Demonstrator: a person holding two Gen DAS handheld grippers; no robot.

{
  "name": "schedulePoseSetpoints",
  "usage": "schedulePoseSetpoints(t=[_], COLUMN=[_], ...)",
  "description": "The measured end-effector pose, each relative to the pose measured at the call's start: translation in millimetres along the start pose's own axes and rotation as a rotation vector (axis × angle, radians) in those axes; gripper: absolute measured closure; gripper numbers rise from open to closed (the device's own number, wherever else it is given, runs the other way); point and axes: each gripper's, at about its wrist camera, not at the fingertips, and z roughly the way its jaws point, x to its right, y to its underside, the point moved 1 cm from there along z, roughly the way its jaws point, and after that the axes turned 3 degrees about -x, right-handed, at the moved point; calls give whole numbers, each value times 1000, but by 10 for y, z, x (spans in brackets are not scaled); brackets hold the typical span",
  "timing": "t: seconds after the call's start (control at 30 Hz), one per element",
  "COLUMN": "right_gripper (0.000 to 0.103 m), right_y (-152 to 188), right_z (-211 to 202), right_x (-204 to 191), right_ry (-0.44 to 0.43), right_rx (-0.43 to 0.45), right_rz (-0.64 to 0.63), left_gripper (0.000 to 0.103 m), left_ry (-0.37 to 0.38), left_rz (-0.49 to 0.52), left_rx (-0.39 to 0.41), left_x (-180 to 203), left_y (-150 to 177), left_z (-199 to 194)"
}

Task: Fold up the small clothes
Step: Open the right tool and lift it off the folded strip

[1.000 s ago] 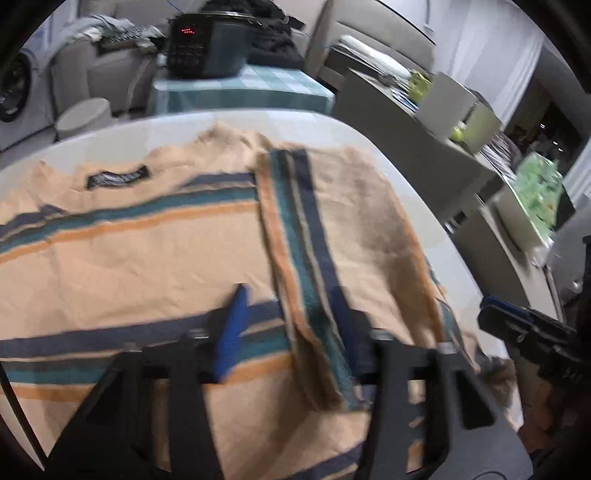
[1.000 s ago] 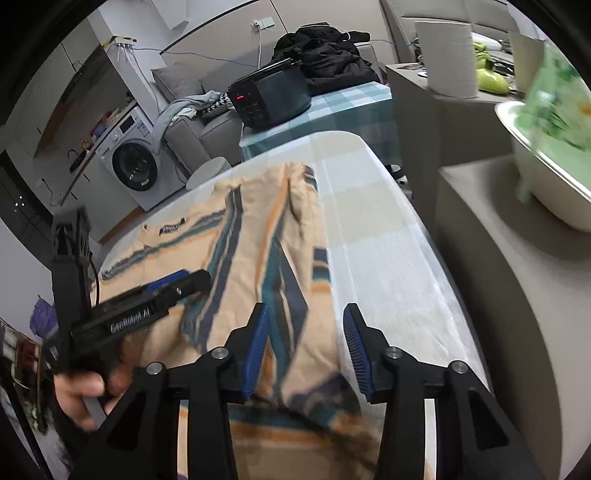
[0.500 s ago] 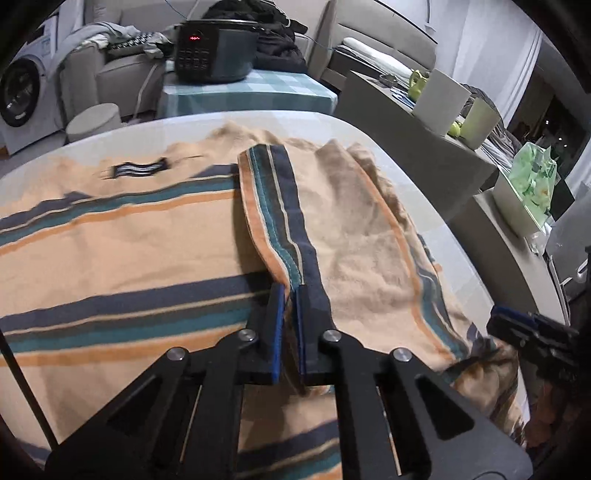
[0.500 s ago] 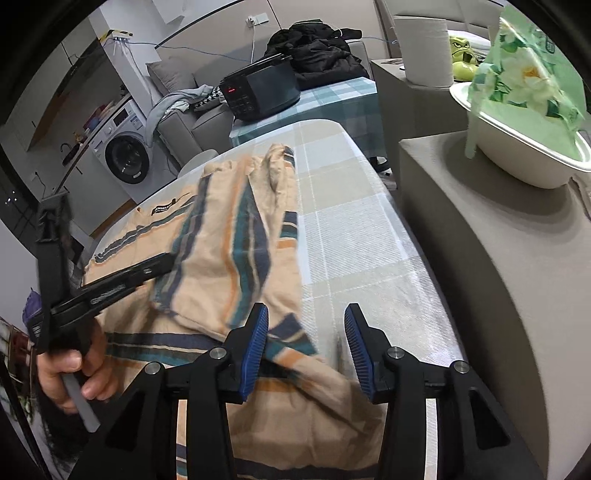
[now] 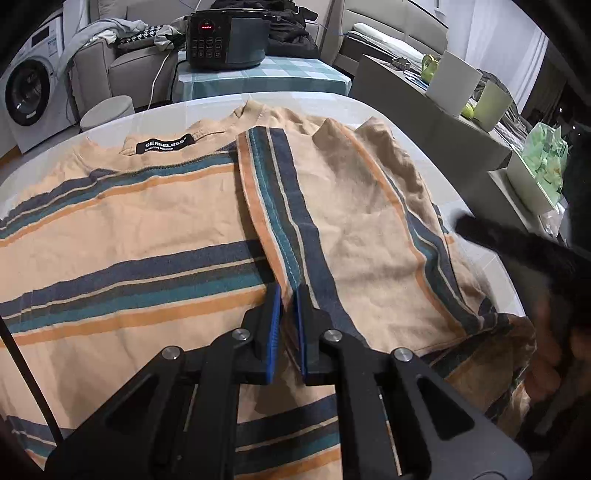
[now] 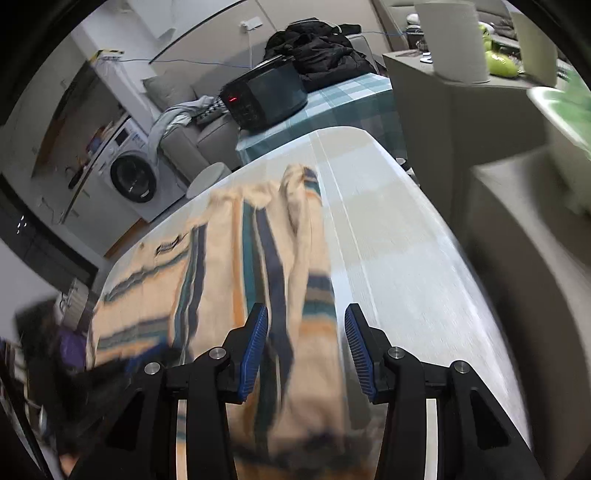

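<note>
A peach T-shirt (image 5: 147, 229) with navy, teal and orange stripes lies spread on the white table (image 5: 332, 103), its black neck label (image 5: 164, 144) facing up. Its right side is folded over the body, the striped edge (image 5: 273, 192) running down the middle. My left gripper (image 5: 289, 293) is shut on the near end of that striped edge. In the right wrist view the shirt (image 6: 221, 258) lies left of bare table (image 6: 388, 240). My right gripper (image 6: 304, 323) hovers open above the folded part, gripping nothing. It shows as a dark blur (image 5: 517, 247) in the left wrist view.
A black cooker (image 5: 225, 35) sits on a checked table behind. A washing machine (image 5: 29, 88) and a round stool (image 5: 107, 110) stand at the far left. A grey counter to the right holds a paper roll (image 5: 454, 86) and a green tissue box (image 5: 539, 162).
My left gripper has shut on the striped folded edge and drawn it straighter. My right gripper has swung across over the shirt's folded side, its jaws unchanged.
</note>
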Motion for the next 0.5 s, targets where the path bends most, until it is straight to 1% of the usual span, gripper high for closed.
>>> schedulePoseSetpoints(t=[0.07, 0.1, 0.13, 0.2, 0.23, 0.3, 0.37, 0.43, 0.5], right_gripper=[59, 61, 68, 95, 97, 98, 98, 97, 86], right_y=[-130, -179, -222, -279, -300, -339, -383, -410, -412], right_z=[184, 259, 285, 351, 354, 336, 311, 319, 285], right_x=[-31, -46, -82, -123, -111, -54, 81, 140, 162], right_ry=[-10, -7, 10, 56, 64, 67, 56, 56, 48], right_rx=[-19, -29, -10, -37, -31, -21, -8, -14, -17], right_rz=[16, 15, -5, -45, -48, -45, 8, 33, 44], left_gripper=[98, 98, 98, 98, 98, 98, 95, 95, 95], left_ry=[3, 3, 3, 7, 11, 31, 39, 39, 38], left_rz=[-3, -3, -2, -5, -6, -12, -14, -6, -2], left_rx=[-1, -1, -1, -1, -2, -4, -4, 6, -1], left_x=[-9, -6, -8, -13, -10, -18, -23, -22, -26], left_y=[7, 6, 6, 9, 1, 9, 8, 31, 34], left_z=[-6, -7, -7, -8, -5, -8, 8, -1, -13])
